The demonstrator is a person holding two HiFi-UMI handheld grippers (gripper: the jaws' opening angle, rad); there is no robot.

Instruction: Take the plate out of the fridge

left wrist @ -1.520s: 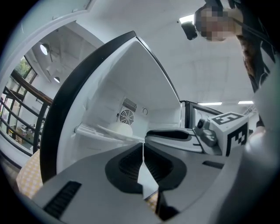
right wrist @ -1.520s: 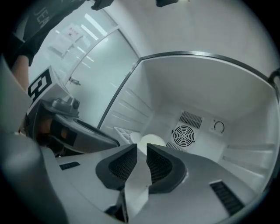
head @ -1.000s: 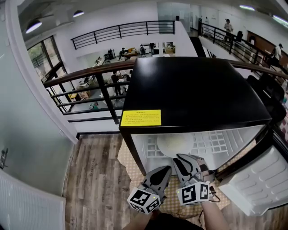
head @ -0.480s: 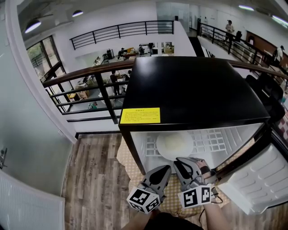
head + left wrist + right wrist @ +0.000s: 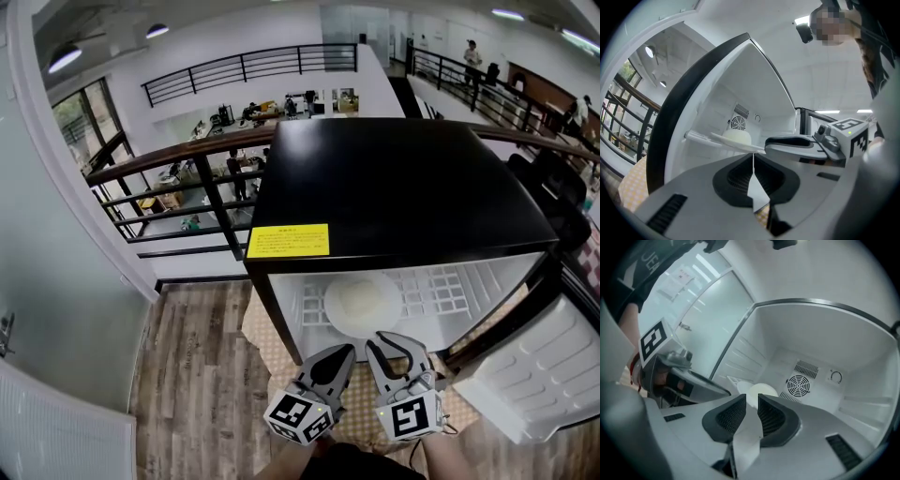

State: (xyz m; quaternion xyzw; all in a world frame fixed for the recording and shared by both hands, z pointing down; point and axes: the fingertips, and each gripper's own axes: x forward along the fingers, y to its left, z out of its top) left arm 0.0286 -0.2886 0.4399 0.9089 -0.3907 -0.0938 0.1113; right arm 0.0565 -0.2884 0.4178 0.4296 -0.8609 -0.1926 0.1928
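Note:
A round white plate [image 5: 363, 302] lies on the white wire shelf [image 5: 450, 292] inside the open black-topped fridge [image 5: 394, 187]. Both grippers hover side by side just outside the fridge opening. My left gripper [image 5: 349, 352] is shut with nothing in it, its tips meeting [image 5: 753, 154]. To its right, my right gripper [image 5: 394, 342] stands open by a narrow gap [image 5: 752, 398], level with the plate's near rim and apart from it. The plate [image 5: 759, 390] shows beyond those jaws, in front of the fan grille. In the left gripper view the plate [image 5: 736, 138] sits edge-on on the shelf.
The fridge door [image 5: 544, 375] hangs open at the right. A yellow label [image 5: 289, 241] sits on the fridge's front edge. A woven mat [image 5: 267, 337] lies under the fridge on the wooden floor [image 5: 197, 375]. A dark railing [image 5: 178, 159] runs behind.
My right gripper has drawn back a little from the plate's rim toward me. More of the plate shows under the fridge's top edge. The left gripper has stayed put.

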